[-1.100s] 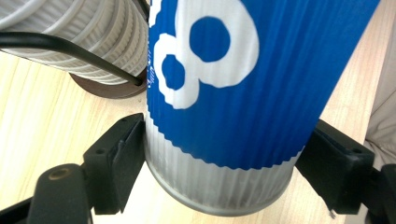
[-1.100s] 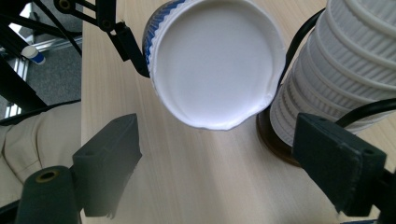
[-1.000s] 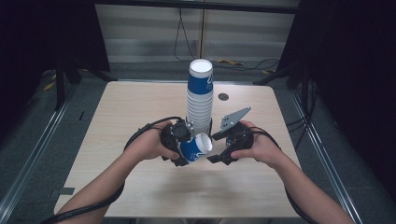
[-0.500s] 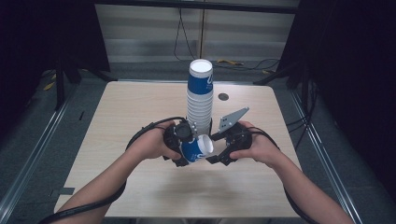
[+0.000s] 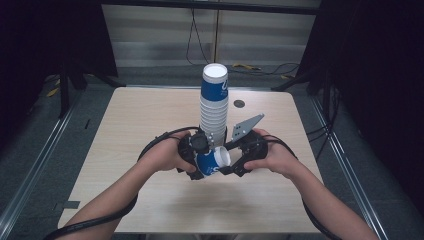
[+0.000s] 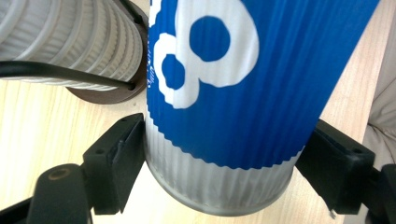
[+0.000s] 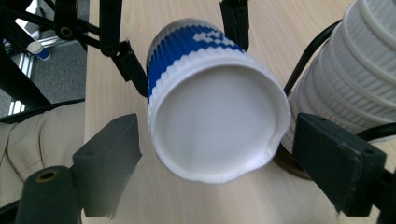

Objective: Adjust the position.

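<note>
Pale wooden table (image 5: 125, 150): left claw (image 6: 219, 163) grasps a blue cup (image 6: 233, 93) lying sideways; right claw (image 7: 210, 154), released, straddles its rim; the stack (image 5: 214, 107) awaits it.

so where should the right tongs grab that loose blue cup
Probably at the white band by the base of the cup, which faces the right tongs. Their jaws already flank it without touching; come straight on and close across its round sides, since the left tongs hold the other end.

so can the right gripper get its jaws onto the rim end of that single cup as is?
Probably yes. The blue-and-white paper cup lies sideways, clamped by the left gripper, its open mouth facing the right gripper. The right jaws flank the rim with gaps. The cup stack stands close beside it.
</note>
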`<state>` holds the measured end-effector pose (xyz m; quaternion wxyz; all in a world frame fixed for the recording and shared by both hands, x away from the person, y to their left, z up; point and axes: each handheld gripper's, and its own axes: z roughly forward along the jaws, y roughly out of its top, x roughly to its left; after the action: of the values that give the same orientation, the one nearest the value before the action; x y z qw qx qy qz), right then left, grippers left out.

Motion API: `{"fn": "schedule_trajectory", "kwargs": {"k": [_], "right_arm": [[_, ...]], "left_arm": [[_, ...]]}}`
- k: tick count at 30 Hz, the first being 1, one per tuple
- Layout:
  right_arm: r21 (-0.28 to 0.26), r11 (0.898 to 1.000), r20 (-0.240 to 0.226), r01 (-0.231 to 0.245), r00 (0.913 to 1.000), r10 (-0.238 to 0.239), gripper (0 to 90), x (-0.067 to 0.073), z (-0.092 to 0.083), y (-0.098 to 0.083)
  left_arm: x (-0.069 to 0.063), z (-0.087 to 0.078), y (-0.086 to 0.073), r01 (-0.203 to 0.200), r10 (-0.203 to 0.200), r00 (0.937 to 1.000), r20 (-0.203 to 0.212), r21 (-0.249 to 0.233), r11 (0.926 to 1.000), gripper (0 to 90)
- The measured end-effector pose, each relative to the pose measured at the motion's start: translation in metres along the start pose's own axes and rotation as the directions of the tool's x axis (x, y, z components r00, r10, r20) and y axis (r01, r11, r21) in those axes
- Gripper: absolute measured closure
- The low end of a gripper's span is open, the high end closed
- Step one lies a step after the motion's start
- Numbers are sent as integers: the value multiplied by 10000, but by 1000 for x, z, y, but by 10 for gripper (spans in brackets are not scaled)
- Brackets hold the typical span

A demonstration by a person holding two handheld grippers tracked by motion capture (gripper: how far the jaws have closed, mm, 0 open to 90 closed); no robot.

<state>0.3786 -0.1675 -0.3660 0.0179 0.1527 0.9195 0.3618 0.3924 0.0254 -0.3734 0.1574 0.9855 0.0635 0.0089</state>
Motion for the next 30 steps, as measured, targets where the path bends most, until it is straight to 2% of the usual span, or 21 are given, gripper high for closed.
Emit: {"fn": "schedule_trajectory", "kwargs": {"k": [7, 16, 20, 23, 24, 25, 30], "right_arm": [[-105, 9999, -76, 25, 10000, -26, 162, 0, 2, 4], [-410, 9990, -88, 156, 9998, -160, 273, 2, 2, 4], [-363, 9993, -63, 88, 9999, -91, 280, 2, 2, 3], [-444, 9990, -141, 22, 9999, -28, 281, 0, 0, 1], [-450, 9990, -140, -13, 9999, 6, 281, 0, 0, 0], [-544, 9985, -75, -53, 10000, 49, 281, 0, -1, -1], [-589, 9983, -113, 0, 9999, -7, 281, -1, -3, -1]], "left_arm": [[-2, 4, 2, -127, 127, 9999, 25, -133, 9998, 201], [-1, 4, 1, -223, 224, 9997, 45, -138, 9997, 198], [-1, 5, -1, -257, 257, 9997, 8, -385, 9989, 192], [0, 5, -4, -158, 169, 9997, 148, -691, 9975, 178], [2, 4, -5, -310, 313, 9995, 25, -846, 9959, 173], [1, 4, -6, -73, 80, 10000, 58, -1023, 9947, 170], [1, 1, -9, -45, 53, 10000, 62, -1202, 9927, 168]]}}
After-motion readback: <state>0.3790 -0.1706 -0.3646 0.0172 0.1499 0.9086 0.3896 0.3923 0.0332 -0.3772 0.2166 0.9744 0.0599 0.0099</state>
